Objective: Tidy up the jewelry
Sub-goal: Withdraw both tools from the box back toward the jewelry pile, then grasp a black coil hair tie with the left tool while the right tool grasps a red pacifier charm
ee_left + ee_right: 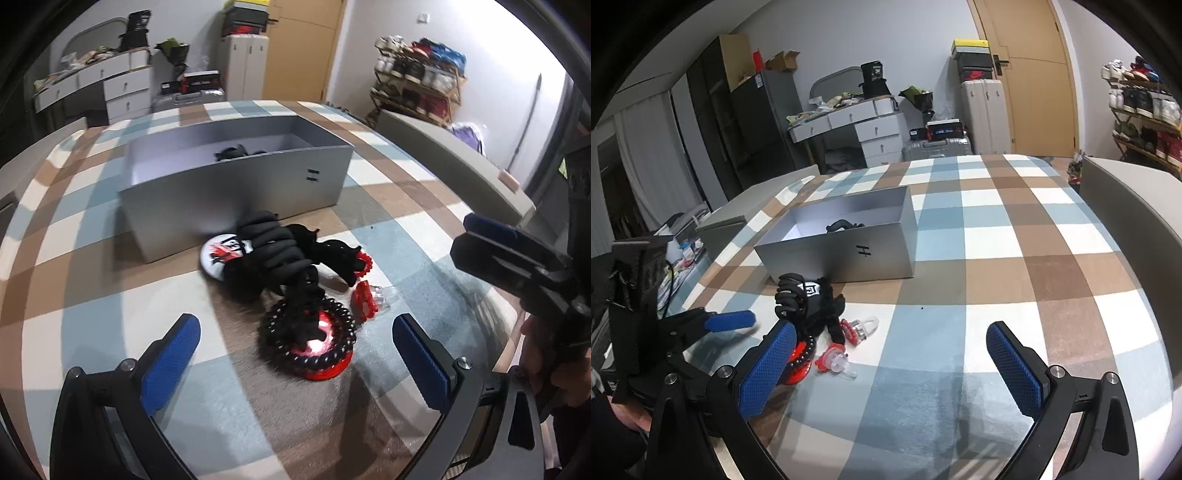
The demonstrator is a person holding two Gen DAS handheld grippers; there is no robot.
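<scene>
A pile of jewelry lies on the checked tablecloth point(92, 280) in front of a silver open box point(236, 184). In the pile are a black claw clip point(273, 243), a white printed disc point(221, 258), a black bead bracelet point(310, 332) on a red round piece, and red-and-clear pieces point(369, 299). My left gripper point(295, 363) is open just short of the bracelet, with nothing between its pads. My right gripper point(892, 369) is open over bare cloth, right of the pile point(809, 302). A black item point(844, 225) lies inside the box point(842, 254).
A grey panel point(1126, 206) stands along the table's right side. The far table edge point(960, 157) curves behind the box. Beyond it are white drawers point(871, 129), suitcases point(984, 114), a door and a shoe rack point(417, 85). A hand point(535, 354) holds the right gripper's body.
</scene>
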